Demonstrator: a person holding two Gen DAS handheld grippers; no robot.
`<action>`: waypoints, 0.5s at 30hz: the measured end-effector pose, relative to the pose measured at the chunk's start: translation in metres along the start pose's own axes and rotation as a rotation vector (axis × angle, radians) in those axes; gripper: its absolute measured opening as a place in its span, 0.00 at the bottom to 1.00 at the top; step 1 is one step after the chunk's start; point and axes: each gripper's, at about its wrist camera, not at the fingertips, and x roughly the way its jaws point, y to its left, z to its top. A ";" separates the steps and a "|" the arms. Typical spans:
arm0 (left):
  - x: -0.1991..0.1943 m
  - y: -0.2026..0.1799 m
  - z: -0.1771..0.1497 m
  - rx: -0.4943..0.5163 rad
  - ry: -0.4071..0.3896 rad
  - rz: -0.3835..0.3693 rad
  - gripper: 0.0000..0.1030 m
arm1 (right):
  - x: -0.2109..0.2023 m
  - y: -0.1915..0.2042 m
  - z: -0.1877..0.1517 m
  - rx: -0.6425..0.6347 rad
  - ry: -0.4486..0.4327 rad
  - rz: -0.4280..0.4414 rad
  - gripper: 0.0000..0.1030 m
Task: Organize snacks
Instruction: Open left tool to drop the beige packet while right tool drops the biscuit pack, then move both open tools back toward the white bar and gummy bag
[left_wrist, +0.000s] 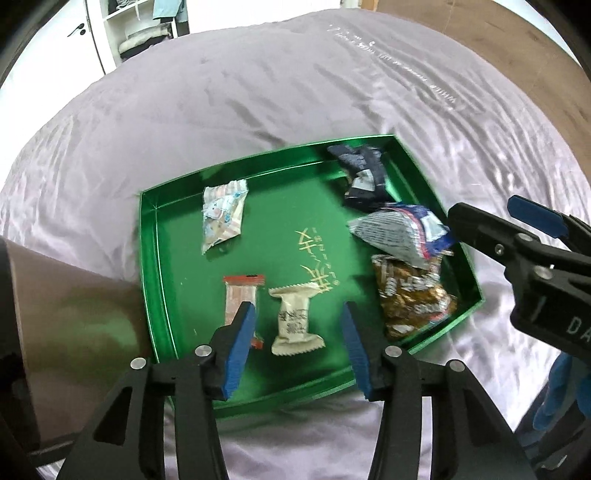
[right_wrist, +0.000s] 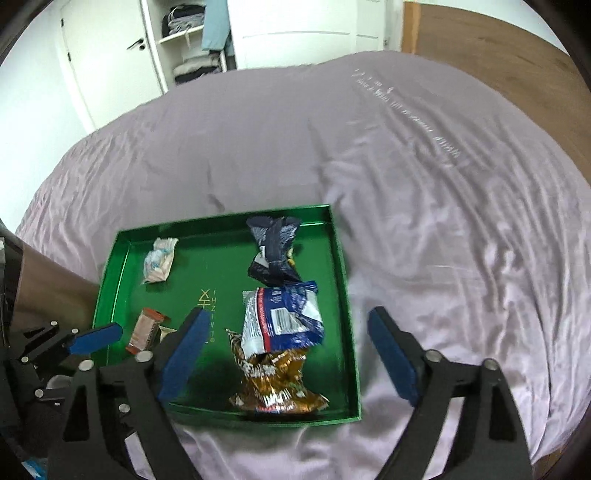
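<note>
Left gripper (left_wrist: 297, 341) wide, empty, over cream snack (left_wrist: 295, 321) at green tray's (left_wrist: 147, 236) near edge. Right gripper (right_wrist: 286, 354) wide, empty, above white-blue packet (right_wrist: 280, 321) and gold packet (right_wrist: 277, 387). Dark packet (right_wrist: 273, 251), pink packet (right_wrist: 159, 260), red-ended bar (right_wrist: 146, 330) all inside tray on bed (right_wrist: 406, 166).

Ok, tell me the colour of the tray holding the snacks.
Shiny metallic green, with gold lettering on its floor. The tray shows best in the left wrist view.
</note>
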 end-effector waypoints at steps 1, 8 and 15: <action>-0.005 -0.002 -0.001 0.008 -0.005 -0.002 0.43 | -0.005 -0.001 -0.001 0.007 -0.004 -0.004 1.00; -0.034 -0.018 -0.015 0.062 -0.022 -0.041 0.44 | -0.039 -0.013 -0.018 0.058 -0.034 -0.027 1.00; -0.056 -0.035 -0.049 0.138 -0.016 -0.087 0.45 | -0.067 -0.018 -0.050 0.099 -0.036 -0.055 1.00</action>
